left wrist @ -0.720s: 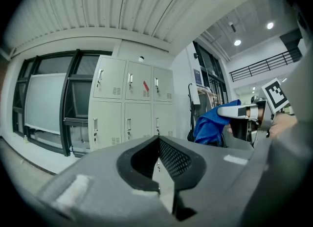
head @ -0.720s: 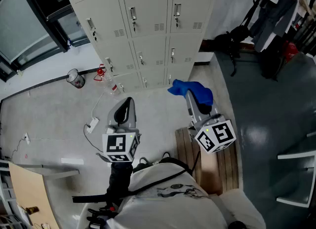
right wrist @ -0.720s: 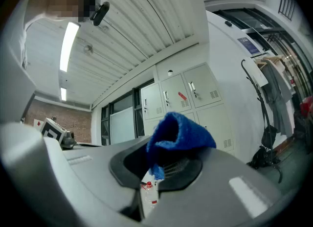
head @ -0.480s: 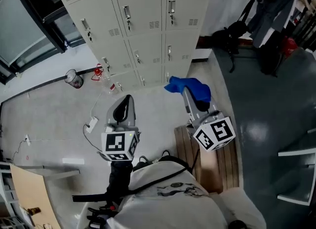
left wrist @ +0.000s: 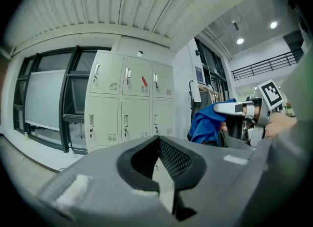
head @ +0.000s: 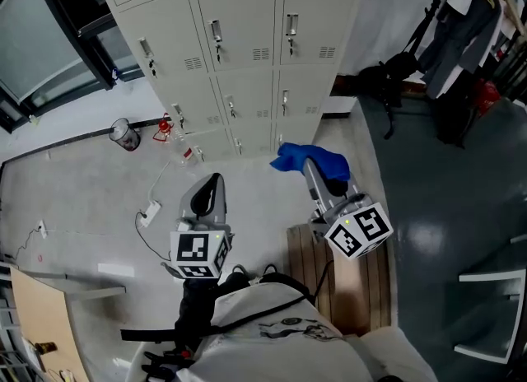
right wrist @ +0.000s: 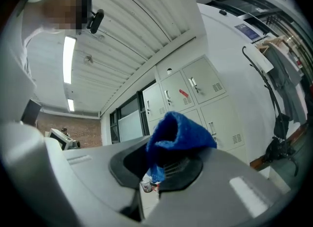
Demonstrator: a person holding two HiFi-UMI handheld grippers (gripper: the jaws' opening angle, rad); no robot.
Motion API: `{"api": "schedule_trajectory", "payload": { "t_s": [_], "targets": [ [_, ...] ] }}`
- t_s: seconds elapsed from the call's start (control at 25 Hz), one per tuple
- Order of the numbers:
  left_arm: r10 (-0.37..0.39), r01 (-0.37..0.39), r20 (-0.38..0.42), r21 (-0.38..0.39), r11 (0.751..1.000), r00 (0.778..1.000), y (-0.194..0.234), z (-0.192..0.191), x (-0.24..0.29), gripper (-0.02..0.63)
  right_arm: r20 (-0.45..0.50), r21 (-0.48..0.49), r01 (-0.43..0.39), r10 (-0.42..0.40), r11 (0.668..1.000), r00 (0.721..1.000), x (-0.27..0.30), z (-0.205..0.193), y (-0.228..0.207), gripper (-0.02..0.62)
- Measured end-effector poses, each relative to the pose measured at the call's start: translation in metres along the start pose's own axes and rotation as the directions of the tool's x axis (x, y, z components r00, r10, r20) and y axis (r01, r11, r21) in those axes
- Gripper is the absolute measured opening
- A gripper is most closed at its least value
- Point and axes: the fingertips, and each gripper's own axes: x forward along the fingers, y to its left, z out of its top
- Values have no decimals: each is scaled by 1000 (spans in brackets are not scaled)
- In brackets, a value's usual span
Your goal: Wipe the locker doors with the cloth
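Note:
The cream locker doors [head: 247, 51] stand in rows at the top of the head view, each with a small handle and vent. My right gripper [head: 306, 168] is shut on a blue cloth [head: 313, 160], held in the air a short way in front of the bottom lockers. In the right gripper view the cloth [right wrist: 178, 132] bulges up out of the right gripper [right wrist: 157, 168], with the lockers [right wrist: 198, 99] behind. My left gripper [head: 213, 181] is shut and holds nothing, left of the cloth. It [left wrist: 159, 147] points at the lockers [left wrist: 127, 103] from a distance.
On the floor left of the lockers stand a cup [head: 125, 132], a red object [head: 167, 123] and a white cable with an adapter [head: 151, 207]. A wooden pallet [head: 306, 253] lies under my right arm. Bags and hanging clothes [head: 449, 43] crowd the right. Dark-framed windows [head: 49, 34] run along the left.
The head view has shifted a little, so more of the lockers shows. The right gripper with the cloth has drifted slightly left. The left gripper has stayed shut and low.

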Motion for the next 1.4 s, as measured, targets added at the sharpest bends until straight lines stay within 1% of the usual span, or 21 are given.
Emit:
{"api": "schedule_trajectory", "payload": {
  "t_s": [0.12,0.24,0.32,0.44,0.64,0.8,0.92,1.0,1.08,1.2,1.32,1.4],
  "targets": [
    [2,-2,-18,-4,1000,1000,8,-5,8,-6,25,44,-11,10,999,1000,20,8,-16,24],
    [-3,3,-27,-14,1000,1000,19,-6,24,-6,45,66,-22,19,998,999,49,19,-33,25],
    [-16,15,-21,-20,1000,1000,29,-2,44,-6,53,77,-30,26,997,998,74,25,-47,25],
    [-48,49,14,-24,999,999,47,11,84,-6,73,92,-31,25,995,997,117,36,-73,25],
    [-94,96,58,-21,995,994,85,31,146,-5,84,86,-1,-6,996,996,191,48,-119,25],
    [-123,125,61,-33,992,991,118,40,188,-6,81,50,44,-48,998,996,246,57,-154,25],
    [-132,134,58,-45,990,990,131,41,213,-5,74,38,75,-78,996,994,279,61,-185,25],
    [-142,145,55,-44,988,988,135,42,229,-5,58,2,106,-106,994,993,299,65,-209,25],
    [-141,144,49,-55,988,989,140,43,247,-5,42,-74,136,-134,988,990,321,73,-231,25],
    [-114,116,51,-55,992,992,144,48,274,-5,29,-188,142,-139,972,990,356,85,-256,25],
    [-77,78,86,-8,997,993,142,64,299,-5,27,-273,148,-146,950,989,386,96,-280,25],
    [-47,44,117,32,999,992,141,83,318,-6,32,-302,151,-148,941,988,401,101,-294,25]
  ]
}}
